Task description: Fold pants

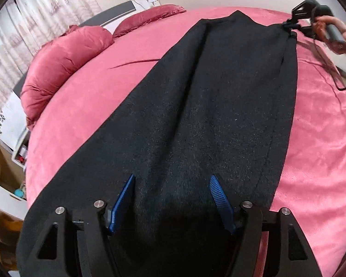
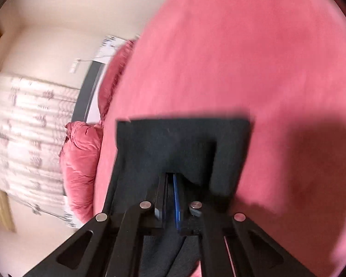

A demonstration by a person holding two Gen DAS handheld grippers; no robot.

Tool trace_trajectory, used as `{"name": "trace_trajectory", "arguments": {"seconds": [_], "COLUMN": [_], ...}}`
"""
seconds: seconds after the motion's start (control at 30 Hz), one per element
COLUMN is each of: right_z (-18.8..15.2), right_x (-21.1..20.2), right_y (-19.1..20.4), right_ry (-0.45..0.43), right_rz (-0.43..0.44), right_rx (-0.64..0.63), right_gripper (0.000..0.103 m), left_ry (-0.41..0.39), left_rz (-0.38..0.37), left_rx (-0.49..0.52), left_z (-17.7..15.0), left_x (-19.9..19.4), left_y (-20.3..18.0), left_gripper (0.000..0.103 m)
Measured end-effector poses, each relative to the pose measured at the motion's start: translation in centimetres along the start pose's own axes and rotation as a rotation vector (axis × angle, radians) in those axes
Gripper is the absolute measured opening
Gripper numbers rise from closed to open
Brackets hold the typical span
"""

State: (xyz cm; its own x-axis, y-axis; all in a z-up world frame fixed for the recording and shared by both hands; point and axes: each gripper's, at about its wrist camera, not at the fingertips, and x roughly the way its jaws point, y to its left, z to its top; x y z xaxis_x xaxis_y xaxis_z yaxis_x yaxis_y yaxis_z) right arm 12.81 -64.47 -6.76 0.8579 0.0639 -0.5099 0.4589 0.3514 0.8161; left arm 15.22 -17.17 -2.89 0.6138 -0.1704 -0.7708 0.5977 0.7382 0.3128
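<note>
Both grippers low: right gripper (image 2: 170,184) clamps pants (image 1: 207,115) (left gripper (image 1: 173,184) agape).

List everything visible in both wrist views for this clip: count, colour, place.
pants: one, black, laid lengthwise on the bed
bed cover: one, pink, under the pants
pillows: two, pink, at the headboard
curtain: one, white patterned, behind the bed
cable: one, black, trailing over the cover
left gripper: blue fingers apart, above the pants
right gripper: fingers closed on the pants' far end
hand: one, holding the right gripper
</note>
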Motion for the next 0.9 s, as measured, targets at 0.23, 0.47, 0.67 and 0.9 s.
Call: {"name": "trace_trajectory", "arguments": {"seconds": [0.23,0.47,0.67,0.9], "right_z": [2.0,1.4,2.5,5.1], "right_x": [0.5,0.7,-0.9,-5.0], "right_y": [2.3,-1.1,1.1,5.2], "right_ry": [0.097,0.020,-0.011,-0.130], "right_rz": [-0.109,-0.019,-0.001,0.041], "right_rx": [-0.163,-0.030,-0.080,-0.205], "right_gripper": [0.044,0.037,0.007,0.006], "left_ry": [-0.016,0.012,0.052,0.008], "left_rz": [-0.071,-0.067,-0.197,-0.419], "left_rx": [-0.001,0.024,-0.108,-0.265], "left_z": [0.0,-1.3,-2.0,-0.8], "left_x": [-1.1,-0.9,-1.1,-4.3], "left_y": [0.9,0.0,2.8,5.6], "left_gripper": [0.076,0.077,0.029,0.005]}}
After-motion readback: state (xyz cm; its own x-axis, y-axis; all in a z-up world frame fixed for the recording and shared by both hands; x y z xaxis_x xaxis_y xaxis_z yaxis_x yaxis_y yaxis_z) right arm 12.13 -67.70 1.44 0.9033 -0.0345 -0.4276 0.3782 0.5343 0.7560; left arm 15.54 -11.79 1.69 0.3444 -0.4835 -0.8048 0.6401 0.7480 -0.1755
